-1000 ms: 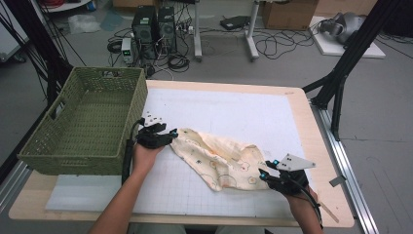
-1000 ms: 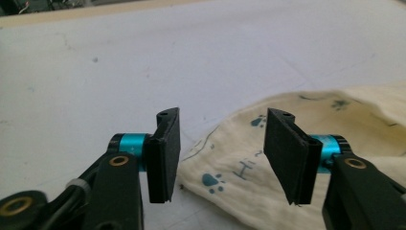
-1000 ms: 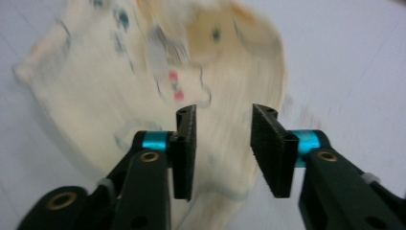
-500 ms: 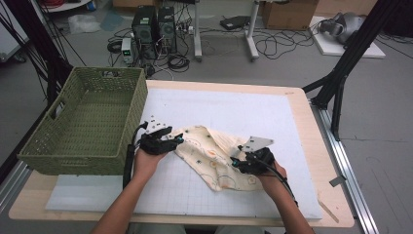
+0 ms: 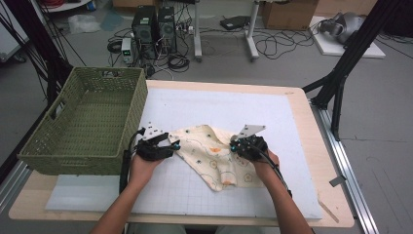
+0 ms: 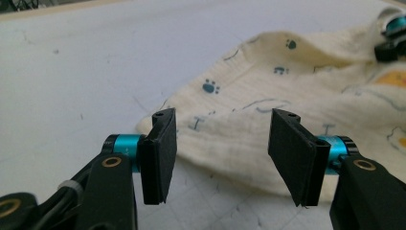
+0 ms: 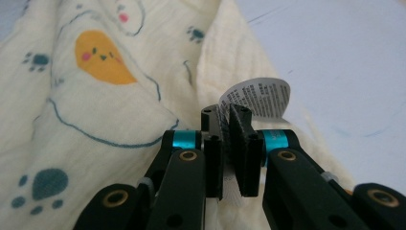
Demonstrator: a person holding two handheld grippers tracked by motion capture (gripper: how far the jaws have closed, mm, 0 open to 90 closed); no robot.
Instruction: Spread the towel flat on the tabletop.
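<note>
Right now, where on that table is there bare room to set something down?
The white gridded mat lies bare beyond the cream paw-print cloth, toward the far edge. Crowded between green woven basket and the cloth.

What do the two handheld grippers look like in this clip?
Both the left gripper and right gripper are black, with teal collars behind flat black pads. Brass-coloured rivets mark the jaw arms. Each carries a grey three-cornered plate on top and trails a black cable. The forearms are bare, without sleeves.
</note>
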